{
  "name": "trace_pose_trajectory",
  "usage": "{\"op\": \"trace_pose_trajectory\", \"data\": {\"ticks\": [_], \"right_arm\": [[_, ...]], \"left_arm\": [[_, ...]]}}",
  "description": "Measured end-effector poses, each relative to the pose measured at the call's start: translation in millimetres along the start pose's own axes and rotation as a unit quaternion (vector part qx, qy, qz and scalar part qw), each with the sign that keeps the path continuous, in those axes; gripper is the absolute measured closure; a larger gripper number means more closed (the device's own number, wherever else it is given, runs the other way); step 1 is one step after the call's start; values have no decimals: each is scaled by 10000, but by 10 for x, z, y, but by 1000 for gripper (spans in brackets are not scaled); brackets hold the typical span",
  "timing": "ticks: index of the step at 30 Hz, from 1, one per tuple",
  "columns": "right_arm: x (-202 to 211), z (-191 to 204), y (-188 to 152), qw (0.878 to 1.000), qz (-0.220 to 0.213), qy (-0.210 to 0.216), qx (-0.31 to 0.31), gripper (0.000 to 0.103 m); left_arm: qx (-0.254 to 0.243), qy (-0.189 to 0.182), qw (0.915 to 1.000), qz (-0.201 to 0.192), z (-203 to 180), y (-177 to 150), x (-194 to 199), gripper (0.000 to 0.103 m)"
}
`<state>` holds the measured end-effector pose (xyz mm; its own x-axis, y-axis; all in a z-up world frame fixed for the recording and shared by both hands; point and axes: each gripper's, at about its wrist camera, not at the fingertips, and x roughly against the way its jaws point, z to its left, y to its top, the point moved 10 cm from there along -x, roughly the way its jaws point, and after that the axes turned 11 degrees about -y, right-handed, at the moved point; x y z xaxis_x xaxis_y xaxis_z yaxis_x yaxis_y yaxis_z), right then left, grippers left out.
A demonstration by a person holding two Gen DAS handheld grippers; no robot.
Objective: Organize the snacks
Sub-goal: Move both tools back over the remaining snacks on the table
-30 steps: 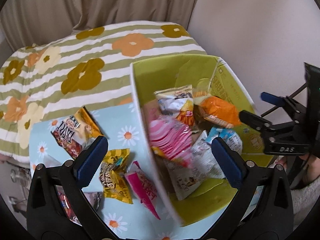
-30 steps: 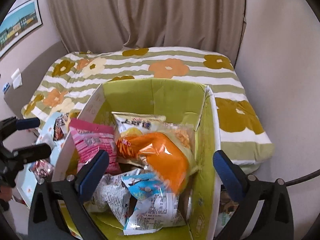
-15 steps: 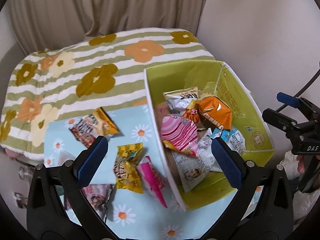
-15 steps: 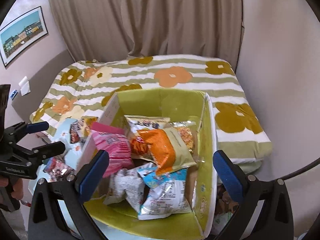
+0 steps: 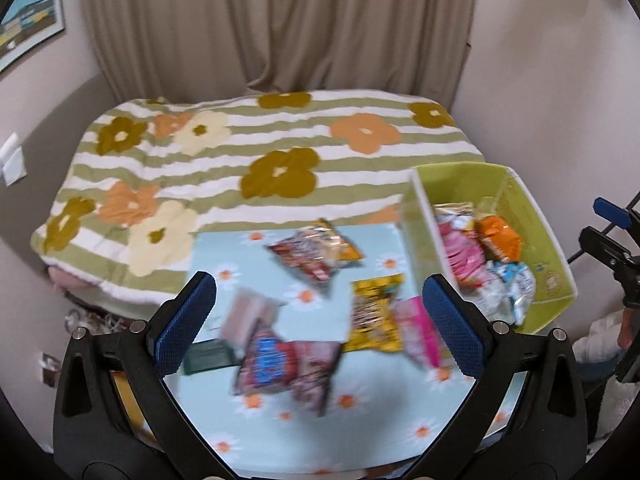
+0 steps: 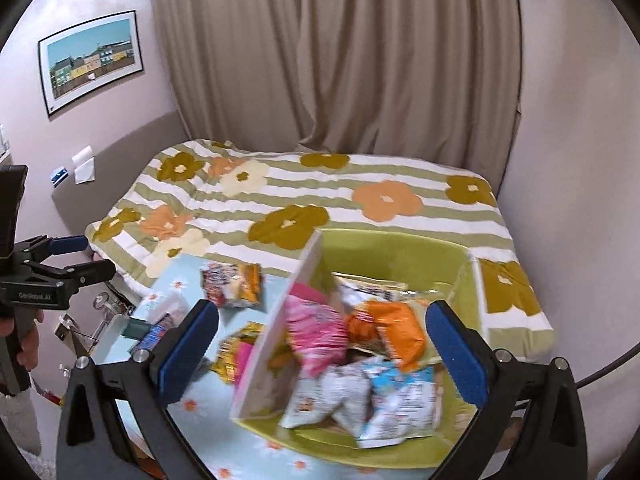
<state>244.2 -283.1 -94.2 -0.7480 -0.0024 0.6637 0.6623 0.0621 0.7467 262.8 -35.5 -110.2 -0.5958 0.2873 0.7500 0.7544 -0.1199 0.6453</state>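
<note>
Both grippers' fingers spread, empty — left gripper [image 5: 320, 316], right gripper [image 6: 322, 344]; snack packets' [image 5: 316, 254] print blurred.

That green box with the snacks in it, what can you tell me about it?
The green box looks like lime-green cardboard, open at the top, with pale outer walls. It sits on the daisy-print cloth, hard against the flowered bed. Inside lie loose snack bags: a pink one, an orange one, and white and blue ones nearest the camera. Neither gripper touches it.
</note>
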Motion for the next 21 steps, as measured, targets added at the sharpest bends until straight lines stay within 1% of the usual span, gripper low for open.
{"op": "trace_pose_trajectory", "data": {"ticks": [2, 4, 8, 12, 15, 18, 21], "right_arm": [[13, 227, -26, 10000, 47, 45, -42, 0], [28, 451, -53, 9998, 43, 129, -111, 0], [5, 950, -168, 9995, 139, 220, -151, 0], [-77, 1372, -290, 9991, 276, 309, -79, 0], [-158, 1592, -369, 9988, 330, 355, -16, 0], [-308, 1826, -495, 9978, 498, 417, 107, 0], [-470, 1973, -609, 9963, 671, 471, 255, 0]], "left_arm": [[75, 27, 10000, 30, 236, -80, 78, 0], [137, -33, 9999, 65, 472, -193, 161, 0], [79, 68, 9997, 205, 949, -402, 254, 0], [-7, 25, 9994, 338, 1324, -580, 271, 0], [-195, -28, 9983, 547, 1539, -714, 194, 0], [-488, -120, 9953, 824, 1706, -839, 52, 0], [-923, -219, 9885, 1180, 1789, -974, -187, 0]]}}
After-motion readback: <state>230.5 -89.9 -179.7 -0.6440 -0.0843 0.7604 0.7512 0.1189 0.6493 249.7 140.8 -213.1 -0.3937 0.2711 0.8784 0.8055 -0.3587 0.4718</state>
